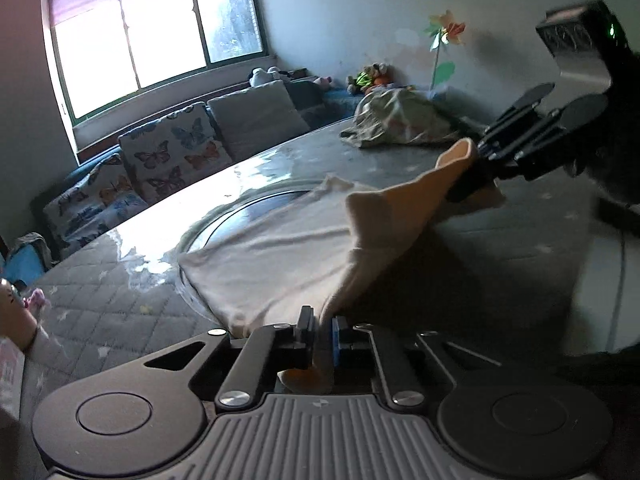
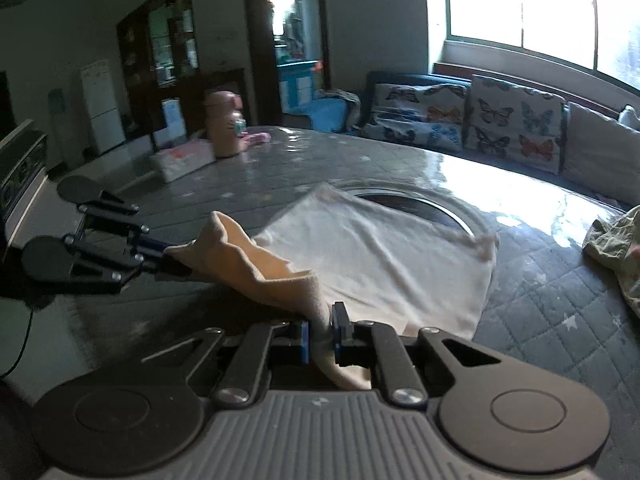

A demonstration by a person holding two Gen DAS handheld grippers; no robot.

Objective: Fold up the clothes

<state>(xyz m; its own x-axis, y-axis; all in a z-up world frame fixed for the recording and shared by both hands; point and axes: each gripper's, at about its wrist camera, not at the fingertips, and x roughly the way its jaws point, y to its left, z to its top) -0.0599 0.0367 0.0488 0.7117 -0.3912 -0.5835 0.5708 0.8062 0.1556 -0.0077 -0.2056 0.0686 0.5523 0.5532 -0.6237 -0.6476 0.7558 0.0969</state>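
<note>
left gripper [image 1: 322,330]: pinching near edge of cream garment [image 1: 280,248] | right gripper [image 2: 320,330]: pinching same edge further along | garment: gripped edge lifted between the two grippers, rest spread flat on quilted table cover [image 1: 120,312], over round inset | olive garment [image 1: 394,120]: crumpled, far side

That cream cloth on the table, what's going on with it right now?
A person is folding it with two handheld claws. The left claw is shut on one corner of the cream garment and the right claw is shut on another, so the near edge is lifted while the rest lies flat on the quilted table cover, partly over a round inset. A second, greenish garment sits crumpled farther off, not yet handled.
</note>
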